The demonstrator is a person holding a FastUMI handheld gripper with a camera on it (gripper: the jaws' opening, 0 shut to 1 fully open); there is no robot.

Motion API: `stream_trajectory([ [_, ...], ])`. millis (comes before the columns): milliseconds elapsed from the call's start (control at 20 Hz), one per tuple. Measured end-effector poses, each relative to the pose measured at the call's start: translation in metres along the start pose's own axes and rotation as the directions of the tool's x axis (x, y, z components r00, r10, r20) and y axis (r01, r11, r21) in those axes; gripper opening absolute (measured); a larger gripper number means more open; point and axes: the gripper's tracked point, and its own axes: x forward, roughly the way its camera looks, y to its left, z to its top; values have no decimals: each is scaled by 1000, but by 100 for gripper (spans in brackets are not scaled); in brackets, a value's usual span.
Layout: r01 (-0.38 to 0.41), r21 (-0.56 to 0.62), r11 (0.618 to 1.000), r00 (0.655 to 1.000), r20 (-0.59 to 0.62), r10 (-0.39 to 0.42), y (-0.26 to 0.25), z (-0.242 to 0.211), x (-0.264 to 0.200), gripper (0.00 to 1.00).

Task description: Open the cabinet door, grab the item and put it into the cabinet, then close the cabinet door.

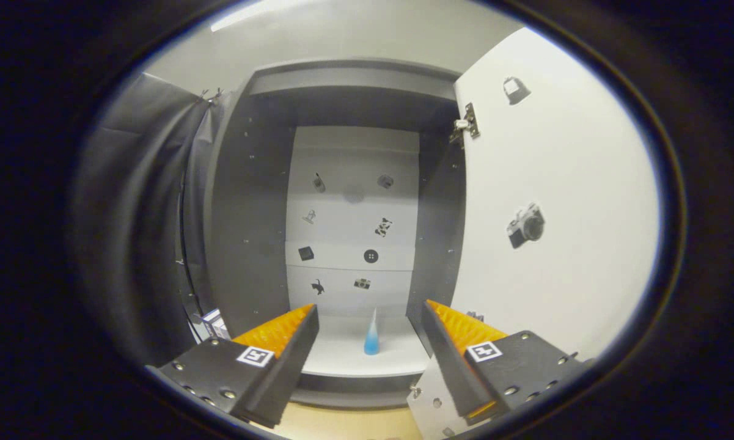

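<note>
The dark cabinet [250,201] stands open ahead of me, its white door [562,201] swung out to the right on a metal hinge [466,124]. A small cone-shaped item [371,335], blue at the base and pale at the tip, stands upright on the cabinet's white floor [342,348]. It sits beyond my fingers, in line with the gap between them. My gripper [370,324] is open, with nothing held, and its fingertips are just in front of the cabinet's lower front edge.
Small picture stickers dot the cabinet's white back wall [351,214] and the inside of the door. A dark curtain [140,220] hangs to the left of the cabinet. A small box [215,322] sits low at the left. A tan surface [342,425] lies below the cabinet.
</note>
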Motion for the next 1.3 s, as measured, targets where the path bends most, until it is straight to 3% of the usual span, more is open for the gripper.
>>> stream_trajectory([
  [300, 32, -34, 999, 999, 20, -32, -13, 2, -89, 98],
  [800, 234, 11, 972, 972, -43, -233, -98, -15, -212, 98],
  [950, 317, 30, 948, 948, -55, -315, -134, -18, -237, 98],
  [1300, 547, -6, 837, 832, -100, -545, -232, -34, -274, 98],
])
